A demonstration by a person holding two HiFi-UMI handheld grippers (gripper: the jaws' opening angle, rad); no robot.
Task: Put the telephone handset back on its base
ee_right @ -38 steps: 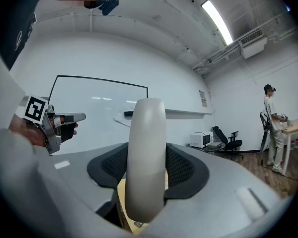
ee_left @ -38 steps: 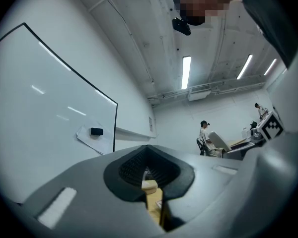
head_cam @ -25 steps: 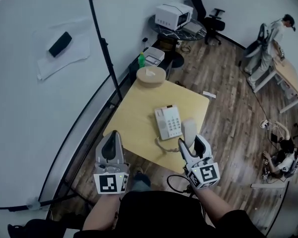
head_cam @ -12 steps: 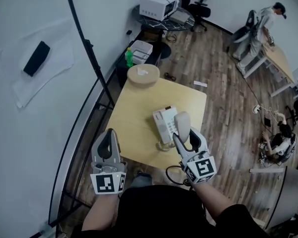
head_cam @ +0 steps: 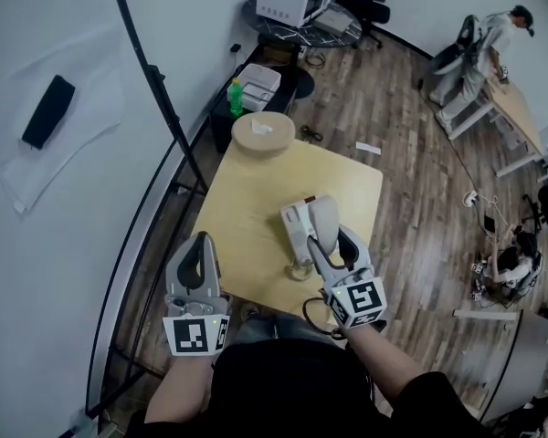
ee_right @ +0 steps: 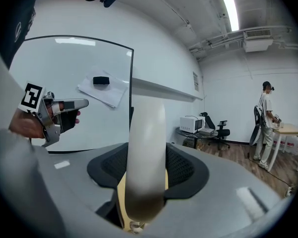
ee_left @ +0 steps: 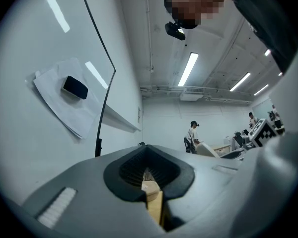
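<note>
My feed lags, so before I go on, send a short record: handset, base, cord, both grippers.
handset: held in the right gripper, over the base's right side
base: on the table, toward its near edge
handset on base: cannot tell if they touch; it does not look seated
cord: coiled, on the table just in front of the base
right gripper: shut on the handset
left gripper: shut, nothing between its jaws, by the table's near left corner, away from the phone
</note>
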